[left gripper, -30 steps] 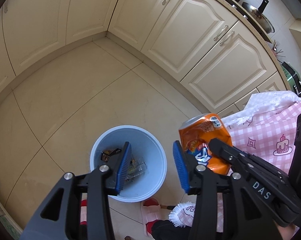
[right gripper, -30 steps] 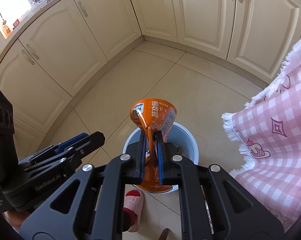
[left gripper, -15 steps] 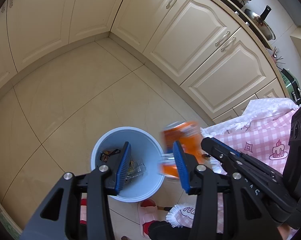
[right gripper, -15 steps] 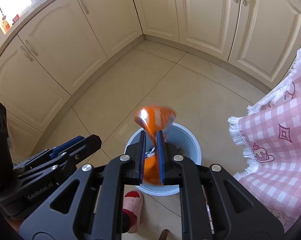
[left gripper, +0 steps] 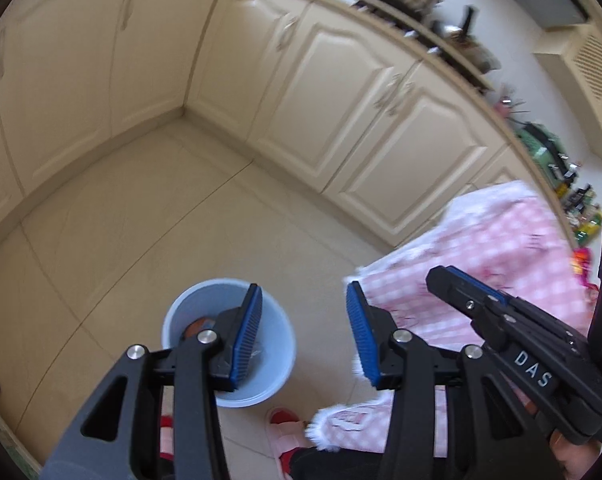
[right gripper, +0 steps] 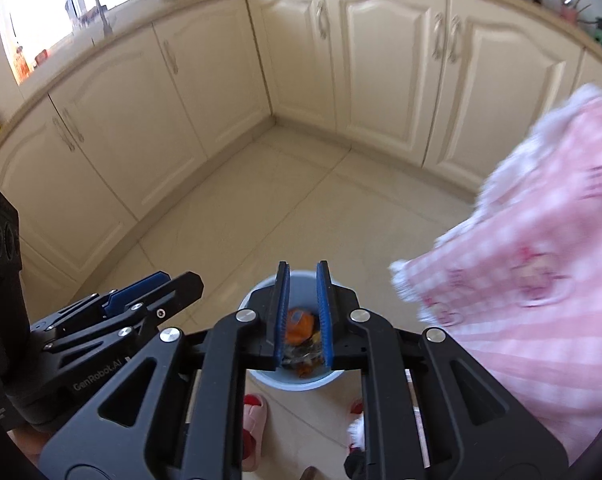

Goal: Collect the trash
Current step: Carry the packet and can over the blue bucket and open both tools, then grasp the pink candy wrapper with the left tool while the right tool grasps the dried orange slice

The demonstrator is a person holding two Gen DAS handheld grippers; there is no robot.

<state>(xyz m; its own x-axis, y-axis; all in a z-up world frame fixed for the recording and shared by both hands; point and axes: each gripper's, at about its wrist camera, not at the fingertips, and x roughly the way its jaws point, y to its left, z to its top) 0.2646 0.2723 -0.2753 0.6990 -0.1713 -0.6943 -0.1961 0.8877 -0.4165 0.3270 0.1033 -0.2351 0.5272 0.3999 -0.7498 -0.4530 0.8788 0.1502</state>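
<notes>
Orange can (right gripper: 299,323) now in blue bin (right gripper: 261,378); right gripper (right gripper: 303,312) jaws opening, empty.

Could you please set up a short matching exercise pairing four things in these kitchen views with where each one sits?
Things:
1. crushed orange can
2. round light-blue bin
3. pink checked cloth
4. red-and-pink slipper

Places:
A. standing on the tiled floor
B. lying inside the bin
C. hanging at the right of both views
D. on the floor beside the bin's base

Pairs: 1-B, 2-A, 3-C, 4-D
</notes>
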